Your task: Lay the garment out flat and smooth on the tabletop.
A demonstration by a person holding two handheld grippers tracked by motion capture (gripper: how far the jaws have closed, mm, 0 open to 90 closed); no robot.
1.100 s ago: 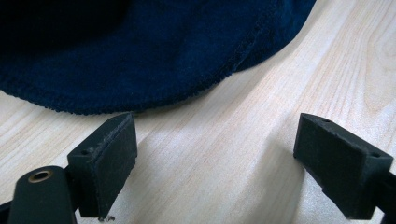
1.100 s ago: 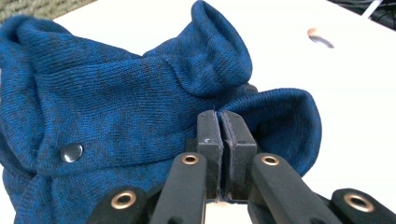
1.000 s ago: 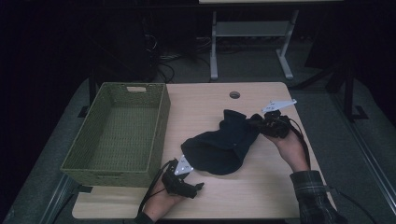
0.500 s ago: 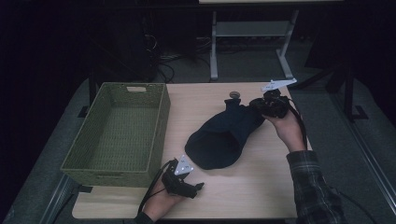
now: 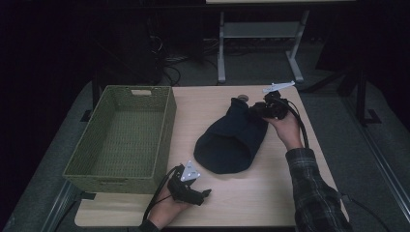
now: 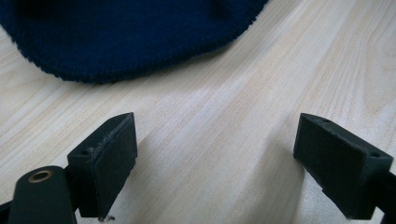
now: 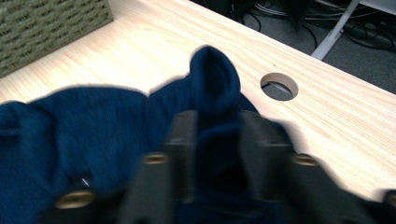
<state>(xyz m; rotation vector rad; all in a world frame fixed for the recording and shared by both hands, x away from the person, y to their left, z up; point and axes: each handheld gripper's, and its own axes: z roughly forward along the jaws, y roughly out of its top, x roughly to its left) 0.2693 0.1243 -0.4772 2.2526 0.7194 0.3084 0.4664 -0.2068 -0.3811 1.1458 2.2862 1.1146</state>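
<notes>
Navy, one cloth [image 5: 229,142]; one woven basket [image 5: 122,135]; two grippers

Between the right gripper [image 7: 212,154]'s matt black pads sits fuzzy navy fleece cloth [image 5: 232,140]; beneath it a smooth pale wood-grain desk [image 5: 203,106]; farther off, a rough woven green basket [image 5: 121,135].

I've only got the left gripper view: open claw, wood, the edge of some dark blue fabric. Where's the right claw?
Observer: At the far end of the dark blue fleece cloth. The right claw has just been opening, with a fold of cloth between its jaws.
Operator: Anything else on the table?
Observer: A green woven rectangular basket at its left side.
Operator: And past the cloth?
Observer: A round cable hole in the light wooden table.
</notes>
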